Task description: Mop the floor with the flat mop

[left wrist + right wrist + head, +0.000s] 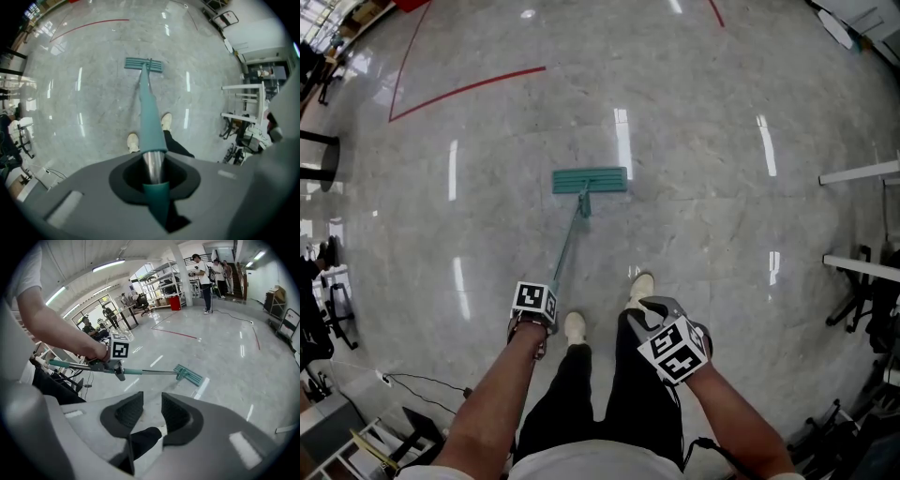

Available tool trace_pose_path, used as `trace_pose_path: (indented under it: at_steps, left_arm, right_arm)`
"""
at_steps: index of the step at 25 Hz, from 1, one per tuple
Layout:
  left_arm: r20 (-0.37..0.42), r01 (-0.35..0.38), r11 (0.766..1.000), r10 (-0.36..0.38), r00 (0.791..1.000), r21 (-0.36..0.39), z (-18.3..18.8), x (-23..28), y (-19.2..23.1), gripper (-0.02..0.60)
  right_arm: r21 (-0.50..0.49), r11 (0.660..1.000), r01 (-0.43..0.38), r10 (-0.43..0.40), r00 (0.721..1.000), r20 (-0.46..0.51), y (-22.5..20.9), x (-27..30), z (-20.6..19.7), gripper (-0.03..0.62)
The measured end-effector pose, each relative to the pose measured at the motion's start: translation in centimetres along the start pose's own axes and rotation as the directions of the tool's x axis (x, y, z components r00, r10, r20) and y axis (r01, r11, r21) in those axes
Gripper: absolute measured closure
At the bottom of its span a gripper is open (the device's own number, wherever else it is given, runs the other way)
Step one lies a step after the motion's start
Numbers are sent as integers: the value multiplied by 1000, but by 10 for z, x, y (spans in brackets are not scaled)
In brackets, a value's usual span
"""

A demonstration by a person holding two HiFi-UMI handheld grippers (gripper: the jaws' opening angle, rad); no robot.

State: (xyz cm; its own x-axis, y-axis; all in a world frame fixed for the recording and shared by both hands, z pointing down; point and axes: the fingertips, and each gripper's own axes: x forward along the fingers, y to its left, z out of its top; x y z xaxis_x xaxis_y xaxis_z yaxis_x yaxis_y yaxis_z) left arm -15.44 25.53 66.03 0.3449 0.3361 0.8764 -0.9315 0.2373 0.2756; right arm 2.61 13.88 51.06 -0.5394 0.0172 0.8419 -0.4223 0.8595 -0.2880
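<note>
The flat mop's teal head (pixel 590 180) lies flat on the grey marble floor ahead of the person's feet, and its thin teal and metal handle (pixel 567 248) slants back toward the left hand. My left gripper (pixel 542 323) is shut on that handle. In the left gripper view the handle (pixel 150 117) runs out between the jaws of the left gripper (pixel 153 173) down to the mop head (pixel 143 64). My right gripper (pixel 661 314) hangs over the right leg, away from the mop. Its jaws (pixel 152 411) stand a narrow gap apart with nothing between them. The right gripper view shows the mop head (pixel 188 375) from the side.
The person's pale shoes (pixel 574 328) stand just behind the mop. A red line (pixel 469 89) crosses the floor far left. White tables (pixel 862 173) and chairs line the right edge, and a cable (pixel 422 380) trails at lower left. People (pixel 205 268) stand far off by shelves.
</note>
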Motion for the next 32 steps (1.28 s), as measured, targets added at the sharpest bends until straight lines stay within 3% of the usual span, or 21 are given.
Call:
trace_pose_path:
  at_steps: [13,32]
  left_arm:
    - [45,-31,999,31,999,11,148,-36,-27,525]
    - [56,-48,999,48,997,-1,270,-70,-44,528]
  right_arm:
    - [51,999,11,-11,1000,-7,-50,-12,-9,470]
    - [142,990,10,-8,1000,-15,-74,-28,-43,470]
